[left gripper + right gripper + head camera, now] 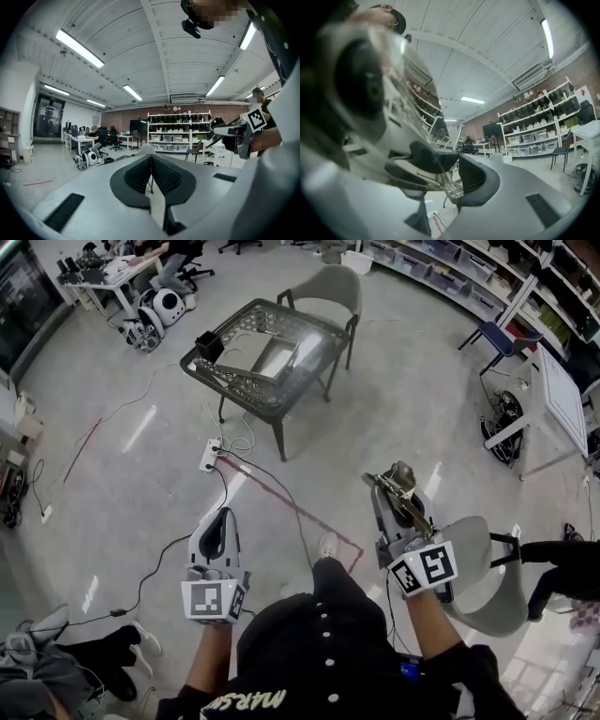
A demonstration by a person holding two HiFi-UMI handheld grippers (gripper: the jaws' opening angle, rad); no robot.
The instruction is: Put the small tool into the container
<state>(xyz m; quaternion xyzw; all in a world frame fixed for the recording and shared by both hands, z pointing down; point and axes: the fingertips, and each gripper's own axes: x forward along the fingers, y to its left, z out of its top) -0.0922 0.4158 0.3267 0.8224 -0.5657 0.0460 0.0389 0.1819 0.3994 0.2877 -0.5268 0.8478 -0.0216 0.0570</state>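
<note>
We keep our left tongs (222,519) pressed together, empty. Our right tongs (396,498) clamp the small tool (382,484), well apart from the table (246,390).

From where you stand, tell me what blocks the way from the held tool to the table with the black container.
Nothing visible blocks it. The right gripper holds the small tool above open floor; the table with the black container stands ahead. Only a power strip and cables lie low on the floor before it.

Bright ceiling strip lights (79,48), fisheye-warped edges
</note>
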